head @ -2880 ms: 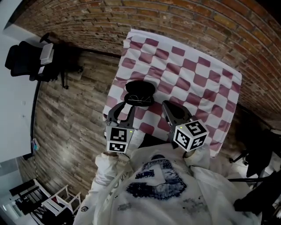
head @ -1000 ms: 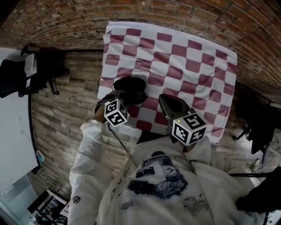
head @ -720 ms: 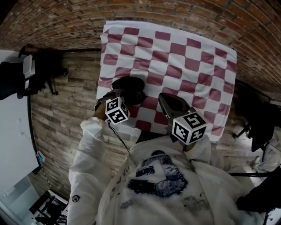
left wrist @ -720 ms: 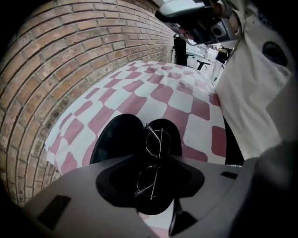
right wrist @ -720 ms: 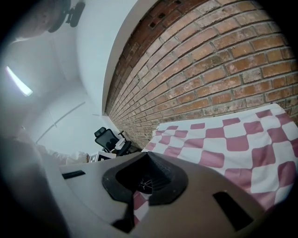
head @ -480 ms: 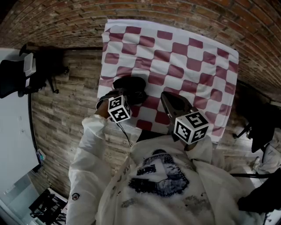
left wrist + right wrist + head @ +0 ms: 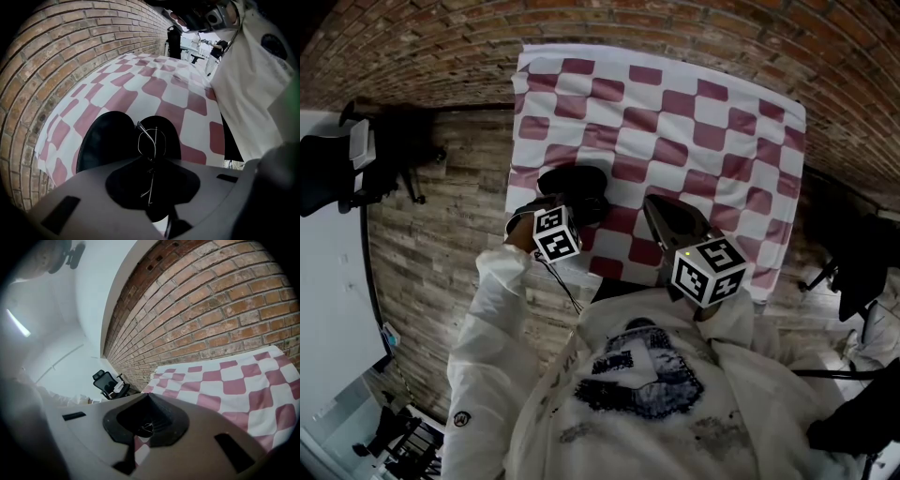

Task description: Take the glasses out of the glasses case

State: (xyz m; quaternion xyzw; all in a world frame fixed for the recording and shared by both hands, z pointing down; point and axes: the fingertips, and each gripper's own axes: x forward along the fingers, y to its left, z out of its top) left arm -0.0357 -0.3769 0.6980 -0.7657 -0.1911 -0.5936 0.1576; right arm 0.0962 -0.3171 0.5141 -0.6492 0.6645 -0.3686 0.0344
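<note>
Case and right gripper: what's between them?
Only bare checkered cloth lies between the case and the right gripper. The head view shows it.

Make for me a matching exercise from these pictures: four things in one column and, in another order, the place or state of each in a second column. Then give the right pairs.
1 glasses
2 glasses case
3 right gripper
4 office chair

A lies open on the checkered cloth
B stands near the brick wall
C between the jaws of the left gripper
D shut and empty, above the cloth

Pairs: 1-C, 2-A, 3-D, 4-B. The left gripper's jaws have just been closing on the glasses.
</note>
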